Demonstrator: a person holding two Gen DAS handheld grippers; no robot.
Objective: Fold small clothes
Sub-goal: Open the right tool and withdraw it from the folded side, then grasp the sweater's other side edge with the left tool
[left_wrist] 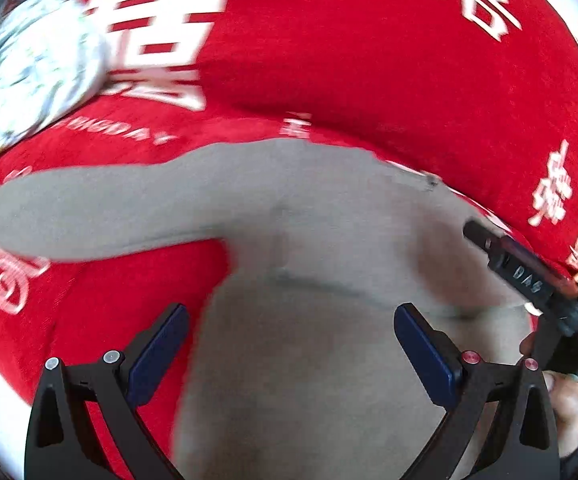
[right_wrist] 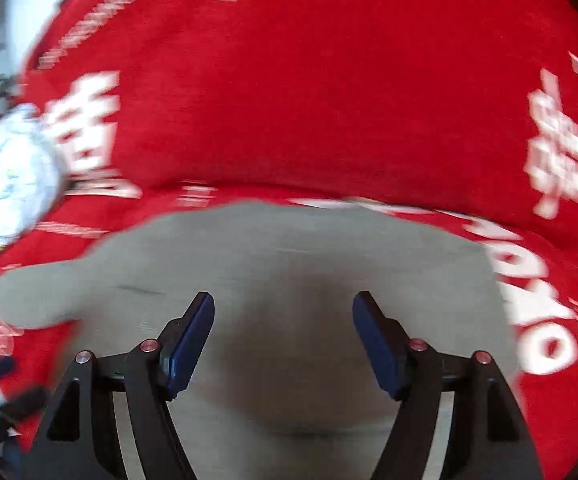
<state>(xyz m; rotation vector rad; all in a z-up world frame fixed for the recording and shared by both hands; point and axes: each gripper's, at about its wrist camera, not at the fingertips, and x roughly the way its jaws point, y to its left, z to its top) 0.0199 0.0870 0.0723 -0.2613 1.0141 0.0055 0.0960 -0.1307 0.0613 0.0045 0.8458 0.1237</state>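
Both views blurred; the grey top (left_wrist: 329, 280) runs off the btm edge at 6 o'clock, its hem hidden behind the claws, one sleeve reaching to 9 o'clock over the red cloth (left_wrist: 349, 60) w/ white print. Left claw (left_wrist: 291, 350) is released, nothing btwn its pads, hanging over the top; right claw (right_wrist: 283, 340) likewise spread and empty over it. A crumpled pale patterned garment (left_wrist: 29, 80) sits at 10 o'clock, cut off by the frame, pattern unreadable.

Red cloth w/ white characters (left_wrist: 329, 60) covers the surface; grey garment (left_wrist: 309, 240) lies flat on it, one sleeve out left. Crumpled white patterned fabric (left_wrist: 29, 76) at far left.
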